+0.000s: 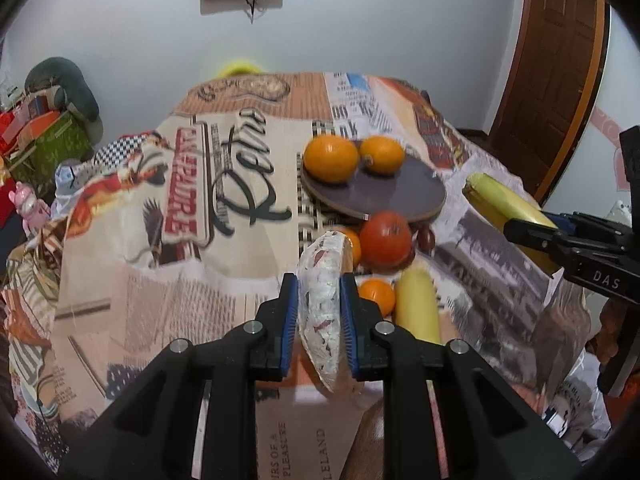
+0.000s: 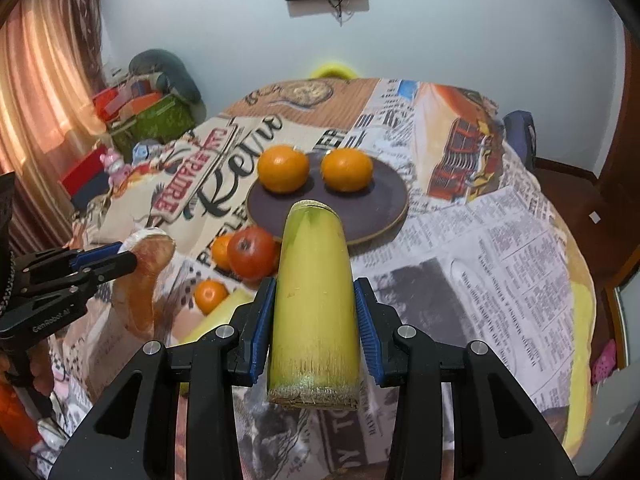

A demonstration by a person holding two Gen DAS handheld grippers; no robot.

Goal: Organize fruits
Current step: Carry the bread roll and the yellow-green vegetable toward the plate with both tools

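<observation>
Blue pads of the left gripper (image 1: 319, 312) are clamped on a thin, bag-wrapped piece of bread or pastry (image 1: 322, 312), white-mottled on one face and brown on the other, held on edge above the near middle of the table. Its pads press both flat faces. The right gripper (image 2: 315, 320) is closed on a husked corn cob (image 2: 314, 300), yellow-green, gripped around its lower half with the cut stem end toward the camera and the tip pointing at the plate. Below both, on the table covered by a newsprint-patterned cloth (image 2: 500, 240), a loose pile sits near the middle: a red tomato (image 1: 385, 239), two small oranges (image 1: 376, 295) and a second corn cob (image 1: 418, 306) lying just beside them. Beyond the pile, toward the far edge, a dark round plate (image 1: 392, 194) carries two oranges (image 1: 331, 159) side by side on its far-left part, nearly touching. Boxes and a small pink toy stand off the table's left side.
</observation>
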